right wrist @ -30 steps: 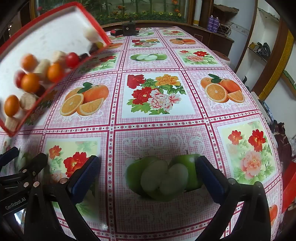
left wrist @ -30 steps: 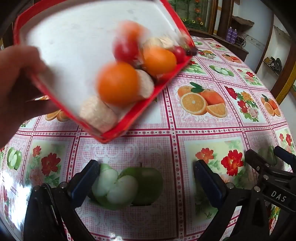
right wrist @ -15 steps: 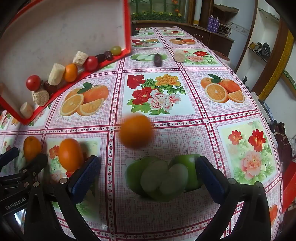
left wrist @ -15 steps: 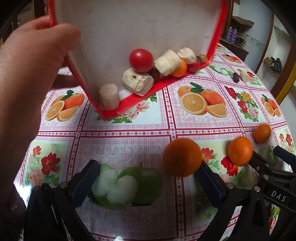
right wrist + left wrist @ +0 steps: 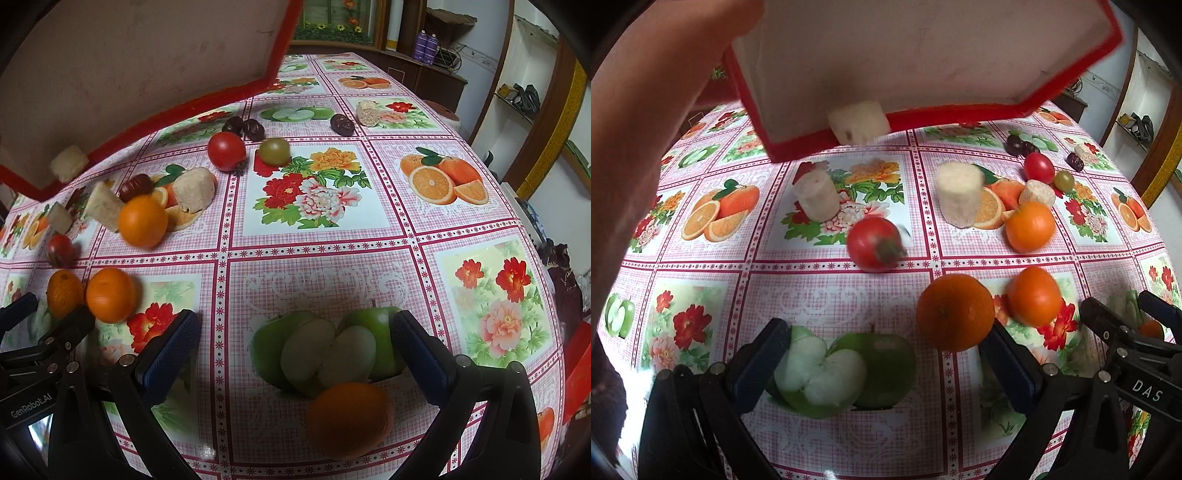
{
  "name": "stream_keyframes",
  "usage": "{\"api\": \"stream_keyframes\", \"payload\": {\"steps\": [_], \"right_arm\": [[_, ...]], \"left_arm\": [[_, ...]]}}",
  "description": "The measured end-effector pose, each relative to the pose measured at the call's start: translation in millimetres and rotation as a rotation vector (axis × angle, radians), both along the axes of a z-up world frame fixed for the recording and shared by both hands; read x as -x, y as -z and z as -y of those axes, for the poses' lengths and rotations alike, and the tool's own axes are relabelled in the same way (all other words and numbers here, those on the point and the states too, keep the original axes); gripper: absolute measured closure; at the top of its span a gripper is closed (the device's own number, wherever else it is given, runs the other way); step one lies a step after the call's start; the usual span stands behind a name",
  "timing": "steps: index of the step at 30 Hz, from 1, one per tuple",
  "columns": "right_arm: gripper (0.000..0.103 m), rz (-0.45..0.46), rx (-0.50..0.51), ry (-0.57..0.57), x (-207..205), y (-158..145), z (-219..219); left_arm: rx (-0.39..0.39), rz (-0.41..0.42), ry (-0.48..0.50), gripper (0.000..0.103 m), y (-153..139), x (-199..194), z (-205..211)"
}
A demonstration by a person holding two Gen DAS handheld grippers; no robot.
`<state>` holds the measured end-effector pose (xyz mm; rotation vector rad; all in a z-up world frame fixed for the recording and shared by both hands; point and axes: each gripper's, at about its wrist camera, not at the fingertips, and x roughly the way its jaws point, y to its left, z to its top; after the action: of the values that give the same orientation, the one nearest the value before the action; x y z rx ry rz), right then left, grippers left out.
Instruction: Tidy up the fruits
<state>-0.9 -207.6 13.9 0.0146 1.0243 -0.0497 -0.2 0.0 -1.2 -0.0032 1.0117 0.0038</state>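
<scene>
The red-rimmed tray (image 5: 140, 70) hangs tilted above the counter (image 5: 369, 243), one pale chunk (image 5: 69, 163) at its lower rim; oranges (image 5: 142, 220), tomatoes (image 5: 226, 151), a green grape (image 5: 273, 150), dark dates (image 5: 253, 129) and more pale chunks lie scattered on the patterned cloth; the right gripper (image 5: 295, 362) stands with its blue fingers (image 5: 168, 360) spread wide; a blurred orange (image 5: 349, 419) sits between them.
</scene>
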Motion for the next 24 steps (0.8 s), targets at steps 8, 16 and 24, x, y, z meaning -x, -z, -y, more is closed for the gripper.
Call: {"api": "stream_keyframes", "payload": {"steps": [8, 16, 24], "right_arm": [[0.000, 0.000, 0.000, 0.000, 0.0, 0.1, -0.3], [0.000, 0.000, -0.001, 0.000, -0.3, 0.0, 0.5], [0.000, 0.000, -0.001, 0.000, -0.3, -0.1, 0.5]], "left_arm": [[0.000, 0.000, 0.000, 0.000, -0.9, 0.5, -0.8], [-0.001, -0.001, 0.000, 0.000, -0.6, -1.4, 1.6], [0.000, -0.001, 0.000, 0.000, -0.6, -1.6, 0.8]]}}
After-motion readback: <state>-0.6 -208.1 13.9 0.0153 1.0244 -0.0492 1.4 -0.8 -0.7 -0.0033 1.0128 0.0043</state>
